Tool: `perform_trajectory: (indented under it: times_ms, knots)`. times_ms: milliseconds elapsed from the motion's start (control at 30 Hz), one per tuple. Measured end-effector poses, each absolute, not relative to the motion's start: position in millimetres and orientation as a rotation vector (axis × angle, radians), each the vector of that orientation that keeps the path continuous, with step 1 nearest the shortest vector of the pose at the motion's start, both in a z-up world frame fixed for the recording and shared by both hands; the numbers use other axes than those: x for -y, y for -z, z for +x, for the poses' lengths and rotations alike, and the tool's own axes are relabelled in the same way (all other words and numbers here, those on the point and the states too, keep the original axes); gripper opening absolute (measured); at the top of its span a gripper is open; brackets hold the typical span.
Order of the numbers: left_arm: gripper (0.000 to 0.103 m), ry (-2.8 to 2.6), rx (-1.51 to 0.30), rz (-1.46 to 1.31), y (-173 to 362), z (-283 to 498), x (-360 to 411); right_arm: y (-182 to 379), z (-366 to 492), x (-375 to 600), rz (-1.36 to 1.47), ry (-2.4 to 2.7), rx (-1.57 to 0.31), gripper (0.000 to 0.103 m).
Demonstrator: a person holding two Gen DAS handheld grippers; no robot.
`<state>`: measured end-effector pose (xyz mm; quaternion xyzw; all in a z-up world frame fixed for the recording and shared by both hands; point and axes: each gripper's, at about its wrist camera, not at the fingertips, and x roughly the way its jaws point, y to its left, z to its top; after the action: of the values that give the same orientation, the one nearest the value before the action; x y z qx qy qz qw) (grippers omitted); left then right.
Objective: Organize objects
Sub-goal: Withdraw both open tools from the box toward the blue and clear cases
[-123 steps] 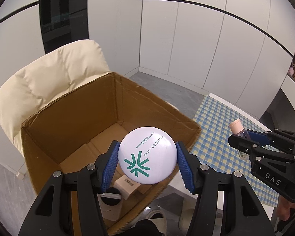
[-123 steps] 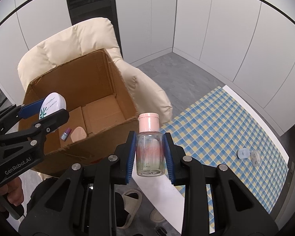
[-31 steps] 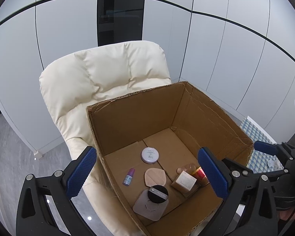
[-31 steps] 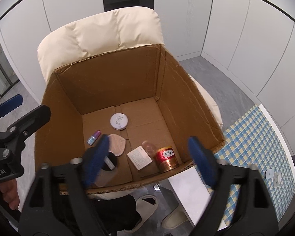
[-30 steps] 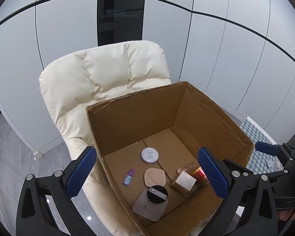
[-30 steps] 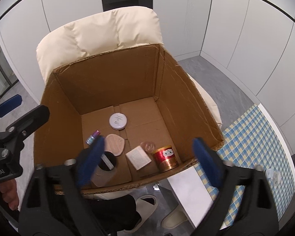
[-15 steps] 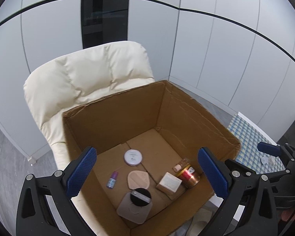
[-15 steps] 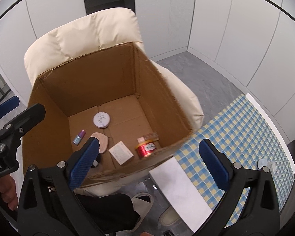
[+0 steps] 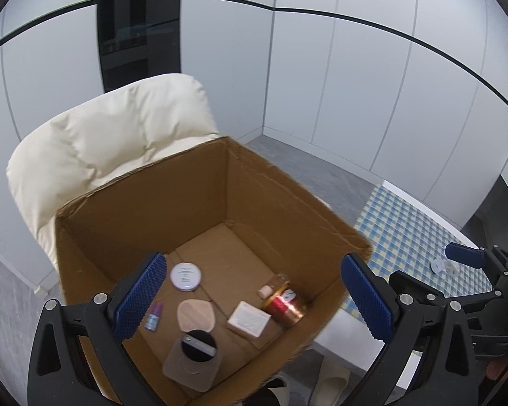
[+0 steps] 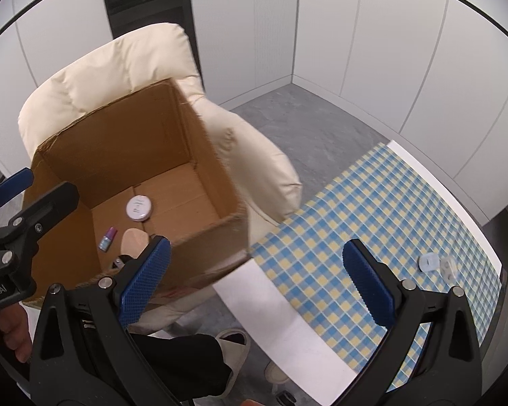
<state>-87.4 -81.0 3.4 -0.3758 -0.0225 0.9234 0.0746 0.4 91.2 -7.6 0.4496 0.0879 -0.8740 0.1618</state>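
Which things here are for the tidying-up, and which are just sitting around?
For the tidying:
cardboard box
white round compact
red can
two small clear pieces on the table
left tongs
right tongs

Just there:
cream chair
checked tablecloth

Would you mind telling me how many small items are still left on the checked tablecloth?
2, side by side near the far right edge of the checked tablecloth: a round white item and a clear item just right of it. The gripper bodies may hide others.
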Motion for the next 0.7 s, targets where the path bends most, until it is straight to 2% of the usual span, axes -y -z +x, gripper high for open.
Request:
perform_trajectory:
  times_ms: [700]
  knots:
    - [0.102,-2.641,-0.002,-1.094,-5.0,-92.4,-6.3,4.1,-0.9,-185.2,1.336,2.63,-0.167,0.103]
